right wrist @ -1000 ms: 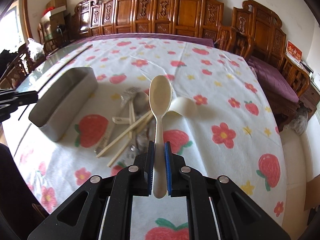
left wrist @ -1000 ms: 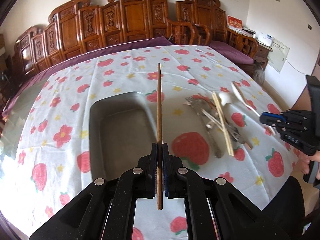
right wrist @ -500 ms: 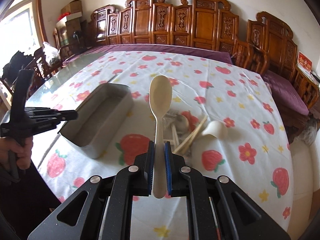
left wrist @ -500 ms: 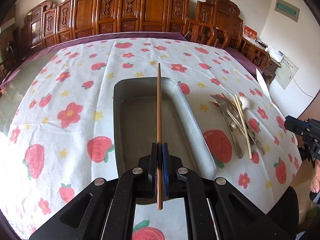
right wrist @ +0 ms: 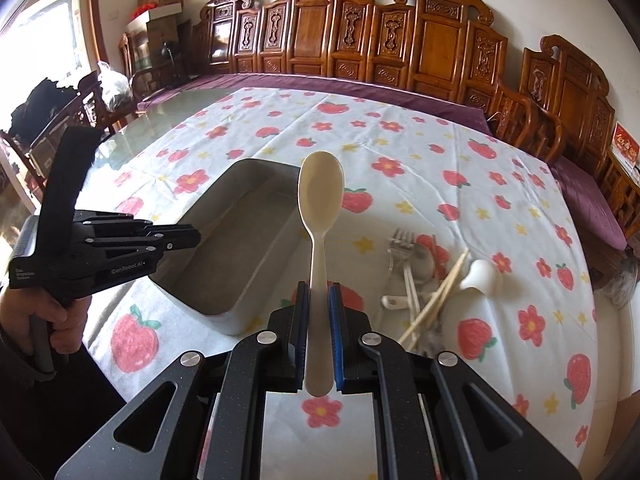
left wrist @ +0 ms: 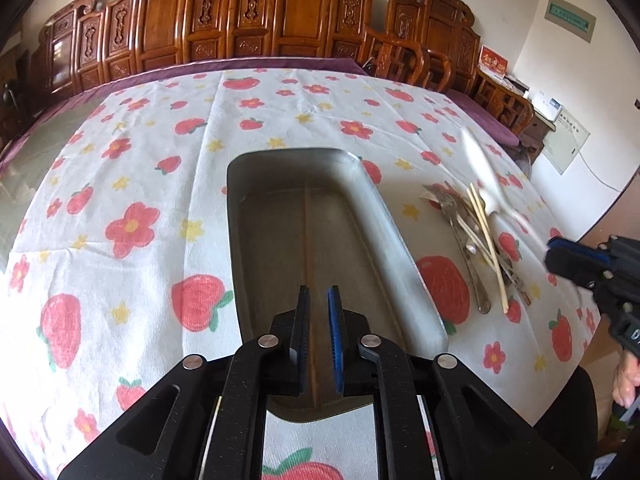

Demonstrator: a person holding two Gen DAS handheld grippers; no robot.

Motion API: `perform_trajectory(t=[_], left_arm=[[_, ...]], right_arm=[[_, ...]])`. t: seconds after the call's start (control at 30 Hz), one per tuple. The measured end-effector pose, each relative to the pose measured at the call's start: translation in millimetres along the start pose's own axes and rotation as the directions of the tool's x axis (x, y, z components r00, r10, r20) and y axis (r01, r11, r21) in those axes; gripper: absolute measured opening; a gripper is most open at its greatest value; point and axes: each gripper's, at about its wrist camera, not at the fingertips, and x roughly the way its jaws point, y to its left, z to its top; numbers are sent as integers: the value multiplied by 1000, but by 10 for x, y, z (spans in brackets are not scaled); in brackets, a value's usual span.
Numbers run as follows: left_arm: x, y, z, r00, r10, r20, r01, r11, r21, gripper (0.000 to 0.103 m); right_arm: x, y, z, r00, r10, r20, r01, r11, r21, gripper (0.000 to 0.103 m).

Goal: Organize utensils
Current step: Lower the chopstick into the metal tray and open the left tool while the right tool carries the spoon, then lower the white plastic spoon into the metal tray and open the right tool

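My left gripper (left wrist: pixel 318 300) hovers over the grey metal tray (left wrist: pixel 384 216), its jaws opening. A brown chopstick (left wrist: pixel 309 240), blurred, runs lengthwise down in the tray between them; the pads do not press on it. My right gripper (right wrist: pixel 319 296) is shut on the handle of a cream spoon (right wrist: pixel 320 196), bowl pointing away, held above the tablecloth just right of the tray (right wrist: pixel 200 208). The left gripper (right wrist: pixel 196 236) shows at the tray's left side. The right gripper (left wrist: pixel 560 256) with the blurred spoon (left wrist: pixel 484 172) shows at the right edge.
A pile of forks, metal spoons and pale chopsticks (right wrist: pixel 412 272) lies right of the tray, with a white ceramic spoon (right wrist: pixel 480 276) beside it. A strawberry tablecloth (left wrist: pixel 132 184) covers the round table. Carved wooden chairs (right wrist: pixel 400 32) line the far side.
My left gripper shifted over the tray and its jaws parted, letting the chopstick drop from the pads into the tray. My right gripper carried the spoon leftward and up, toward the tray.
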Motion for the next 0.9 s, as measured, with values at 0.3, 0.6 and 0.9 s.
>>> perform_trajectory(t=[0.3,0.6,0.9], left_arm=[[-260,203,62,997,48,65,-47,999,-15,11],[-440,470,101,989,107,107,-102,994,-49,11],[-491,517,77,988,109,112,-103,993,-55,11]], right_arm=[[300,326,151,999,40,-25,-40,999,6,12],[767,672,345,994,91,-67,-90,996,24,12],[1015,736,389,985,149,-84,-145,988,52,14]])
